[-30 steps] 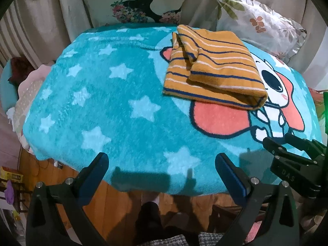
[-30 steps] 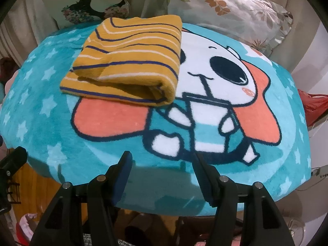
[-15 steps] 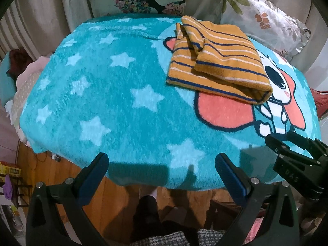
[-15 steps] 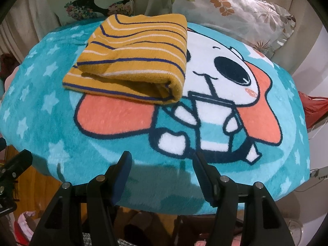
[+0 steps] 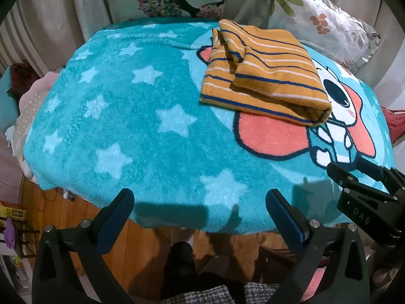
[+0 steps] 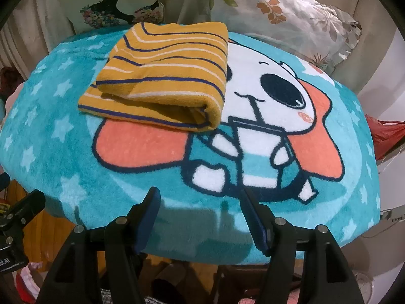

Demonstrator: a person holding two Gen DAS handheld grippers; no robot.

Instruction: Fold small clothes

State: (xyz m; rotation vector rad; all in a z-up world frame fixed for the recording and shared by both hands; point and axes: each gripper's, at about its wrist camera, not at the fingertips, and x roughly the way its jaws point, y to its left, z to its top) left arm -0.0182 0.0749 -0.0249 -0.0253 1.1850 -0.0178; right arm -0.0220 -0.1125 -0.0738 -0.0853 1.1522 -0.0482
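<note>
From the left wrist, the left gripper [image 5: 200, 202] is seen spread wide over the near edge of the blanket [image 5: 131, 126], nothing held between its fingers. The folded striped garment [image 5: 263, 73] is laid flat on the far right part of the blanket, well apart from the fingers, and the right gripper [image 5: 354, 172] is caught at the right edge. From the right wrist, the right gripper [image 6: 200, 202] is shown parted and empty at the blanket's near edge [image 6: 215, 240]. The garment [image 6: 162, 76] is seen up left, covering part of the cartoon figure [image 6: 265, 116], with pillows [image 6: 286, 17] set behind.
</note>
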